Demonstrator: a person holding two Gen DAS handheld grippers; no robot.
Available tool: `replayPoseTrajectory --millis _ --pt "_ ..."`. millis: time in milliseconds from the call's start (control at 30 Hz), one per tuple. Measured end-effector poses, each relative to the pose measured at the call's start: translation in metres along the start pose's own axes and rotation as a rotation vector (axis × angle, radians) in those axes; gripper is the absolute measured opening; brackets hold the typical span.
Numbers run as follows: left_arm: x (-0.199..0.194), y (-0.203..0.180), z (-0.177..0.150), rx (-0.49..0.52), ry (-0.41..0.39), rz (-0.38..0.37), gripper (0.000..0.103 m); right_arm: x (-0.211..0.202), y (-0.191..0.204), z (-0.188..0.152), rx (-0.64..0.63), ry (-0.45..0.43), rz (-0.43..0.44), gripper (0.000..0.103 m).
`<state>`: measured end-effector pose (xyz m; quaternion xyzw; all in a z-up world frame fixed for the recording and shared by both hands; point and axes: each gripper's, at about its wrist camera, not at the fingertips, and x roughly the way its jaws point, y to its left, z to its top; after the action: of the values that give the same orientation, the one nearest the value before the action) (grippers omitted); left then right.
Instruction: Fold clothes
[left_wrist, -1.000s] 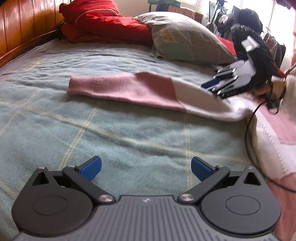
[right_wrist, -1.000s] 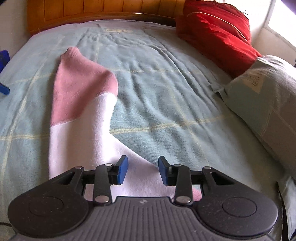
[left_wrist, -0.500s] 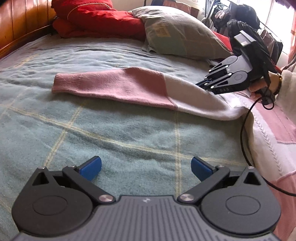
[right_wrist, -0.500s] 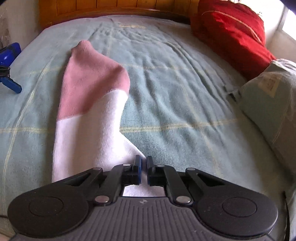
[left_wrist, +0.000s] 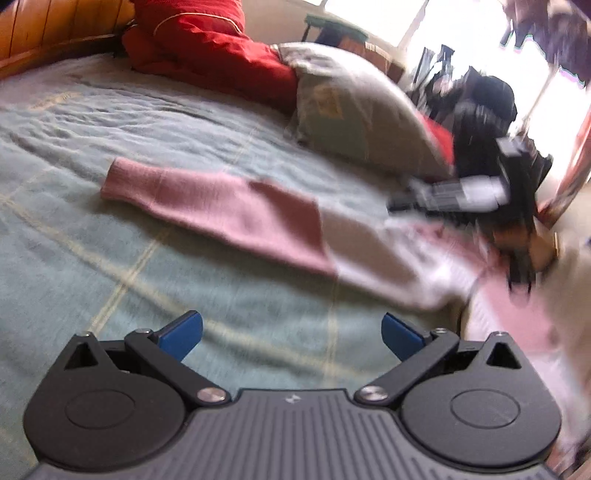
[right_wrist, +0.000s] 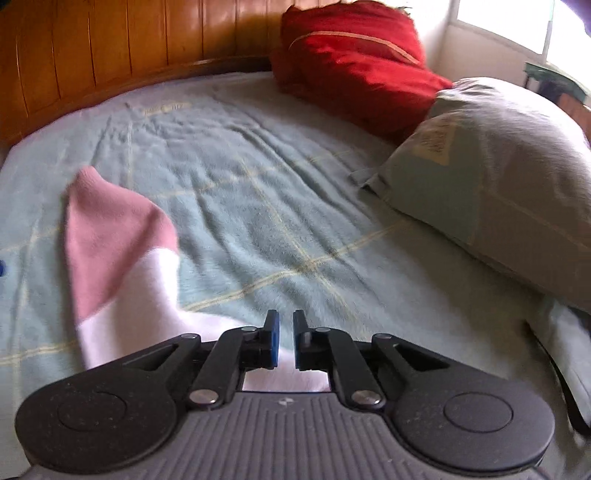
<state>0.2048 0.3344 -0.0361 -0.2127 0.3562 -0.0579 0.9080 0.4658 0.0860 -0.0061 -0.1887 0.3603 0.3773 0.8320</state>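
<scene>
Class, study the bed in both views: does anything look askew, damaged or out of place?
Nothing damaged or spilled. The pink-and-white sweater sleeve lies stretched diagonally across the green blanket, not yet folded in.

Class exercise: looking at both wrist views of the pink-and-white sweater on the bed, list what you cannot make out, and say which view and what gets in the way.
- Right gripper: whether cloth sits between its nearly closed pads; its own body hides the sweater beneath.
- Sweater body, left wrist view: motion blur and the frame edge cut it off.
- Right gripper from the left wrist view: smeared by blur, fingertips unreadable.
- Pillow label: too blurred to read.
- Left gripper: plainly open, holding nothing.
</scene>
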Motion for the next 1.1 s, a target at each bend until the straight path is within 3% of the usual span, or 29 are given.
replayPoseTrajectory --millis 100,200,267,367,433,533,633,733,900,967,1100 --pt "0.014 0.025 0.018 -0.139 -0.018 -0.09 0.102 -0.034 0.008 -0.016 0.075 -0.006 0.016 0.015" --pt "0.036 0.052 0.032 -0.257 -0.013 -0.086 0.101 -0.069 0.019 -0.04 0.16 -0.022 0.024 0.026" --pt "0.051 0.067 0.037 -0.319 0.005 -0.063 0.1 -0.088 0.028 -0.06 0.215 -0.035 0.049 0.041" --pt "0.058 0.076 0.04 -0.371 -0.009 -0.091 0.1 -0.112 0.045 -0.092 0.288 -0.043 0.095 0.061" --pt "0.061 0.082 0.042 -0.402 -0.025 -0.102 0.1 -0.122 0.056 -0.113 0.335 -0.044 0.105 0.069" --pt "0.066 0.093 0.045 -0.448 -0.071 -0.12 0.098 -0.132 0.069 -0.144 0.42 -0.067 0.121 0.07" --pt "0.069 0.105 0.046 -0.498 -0.12 -0.12 0.089 -0.141 0.076 -0.17 0.504 -0.09 0.111 0.07" --pt "0.072 0.117 0.048 -0.543 -0.156 -0.103 0.069 -0.153 0.076 -0.183 0.529 -0.096 0.068 0.071" --pt "0.078 0.136 0.048 -0.634 -0.172 -0.032 0.011 -0.172 0.075 -0.205 0.569 -0.107 -0.002 0.071" --pt "0.072 0.133 0.046 -0.636 -0.185 -0.015 0.007 -0.179 0.074 -0.213 0.584 -0.112 -0.029 0.071" --pt "0.04 0.113 0.049 -0.542 -0.253 0.007 0.006 -0.186 0.073 -0.213 0.582 -0.129 -0.036 0.071"
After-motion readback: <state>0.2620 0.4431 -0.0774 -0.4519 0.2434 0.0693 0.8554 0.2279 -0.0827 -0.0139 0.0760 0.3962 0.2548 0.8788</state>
